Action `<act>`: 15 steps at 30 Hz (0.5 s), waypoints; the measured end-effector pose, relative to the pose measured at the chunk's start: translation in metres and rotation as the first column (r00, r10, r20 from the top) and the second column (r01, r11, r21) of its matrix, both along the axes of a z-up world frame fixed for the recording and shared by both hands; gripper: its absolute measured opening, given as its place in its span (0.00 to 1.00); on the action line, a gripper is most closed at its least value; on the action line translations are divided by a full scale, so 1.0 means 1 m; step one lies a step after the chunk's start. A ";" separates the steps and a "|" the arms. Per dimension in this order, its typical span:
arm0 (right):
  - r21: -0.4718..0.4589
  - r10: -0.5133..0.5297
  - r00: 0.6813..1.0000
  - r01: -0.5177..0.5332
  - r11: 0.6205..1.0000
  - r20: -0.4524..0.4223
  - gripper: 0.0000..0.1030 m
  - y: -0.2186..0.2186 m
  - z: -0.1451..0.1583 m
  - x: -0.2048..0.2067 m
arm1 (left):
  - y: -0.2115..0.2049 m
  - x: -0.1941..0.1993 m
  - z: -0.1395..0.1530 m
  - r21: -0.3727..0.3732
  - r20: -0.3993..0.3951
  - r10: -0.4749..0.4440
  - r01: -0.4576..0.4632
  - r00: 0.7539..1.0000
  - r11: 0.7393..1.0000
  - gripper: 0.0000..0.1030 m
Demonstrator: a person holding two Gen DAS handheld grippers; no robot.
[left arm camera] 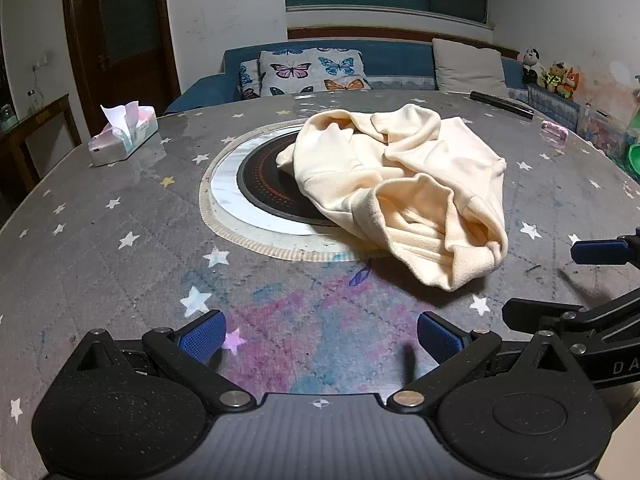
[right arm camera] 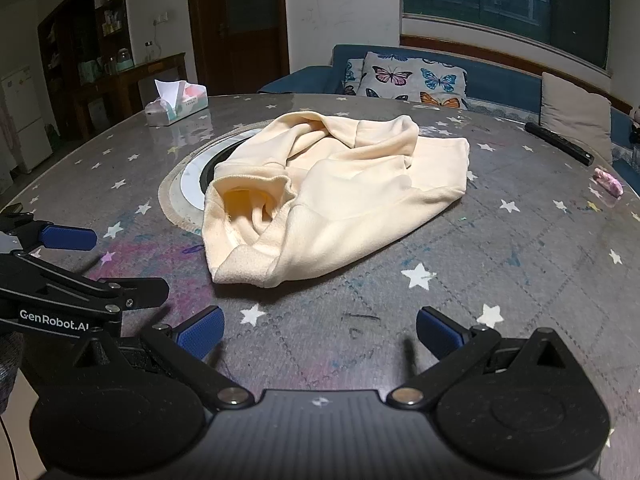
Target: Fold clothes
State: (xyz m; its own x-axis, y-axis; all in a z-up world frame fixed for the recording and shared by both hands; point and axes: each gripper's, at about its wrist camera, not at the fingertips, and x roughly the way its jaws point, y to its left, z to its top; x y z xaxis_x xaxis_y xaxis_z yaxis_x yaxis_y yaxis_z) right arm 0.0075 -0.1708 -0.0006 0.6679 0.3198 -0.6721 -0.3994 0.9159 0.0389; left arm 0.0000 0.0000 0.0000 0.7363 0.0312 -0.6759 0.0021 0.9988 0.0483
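Note:
A cream sweatshirt (left arm camera: 404, 184) lies crumpled on the round table, partly over the dark hotplate (left arm camera: 264, 184) at its centre; it also shows in the right wrist view (right arm camera: 340, 192). My left gripper (left arm camera: 320, 338) is open and empty, low over the table in front of the garment. My right gripper (right arm camera: 320, 336) is open and empty too, just short of the garment's near edge. Each gripper shows at the side of the other's view: the right one (left arm camera: 560, 280), the left one (right arm camera: 116, 264).
A tissue box (left arm camera: 122, 138) stands at the far left of the table (left arm camera: 120, 272). A black remote (left arm camera: 502, 105) and a pink wrapper (left arm camera: 554, 130) lie at the far right. A blue sofa with cushions (left arm camera: 312, 70) is behind the table.

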 end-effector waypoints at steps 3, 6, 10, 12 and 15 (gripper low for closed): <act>0.002 0.000 1.000 0.000 1.000 -0.004 1.00 0.000 0.001 -0.001 | 0.003 -0.001 0.001 0.005 -0.001 0.002 -0.002 1.000 1.000 1.00; 0.003 0.000 1.000 0.000 1.000 -0.002 1.00 -0.001 0.001 -0.001 | 0.002 0.000 0.002 0.013 -0.012 0.002 -0.002 1.000 1.000 1.00; 0.004 0.001 1.000 -0.001 1.000 0.001 1.00 -0.001 0.000 -0.004 | -0.005 -0.004 -0.001 0.016 -0.012 0.001 -0.001 1.000 1.000 1.00; 0.003 0.001 1.000 -0.001 1.000 0.006 1.00 -0.001 0.001 -0.006 | -0.005 -0.005 -0.001 0.010 -0.012 -0.005 0.005 1.000 1.000 1.00; 0.002 0.001 1.000 -0.001 1.000 0.011 1.00 -0.001 0.003 -0.008 | -0.003 -0.006 0.000 0.002 -0.015 -0.013 0.013 1.000 1.000 1.00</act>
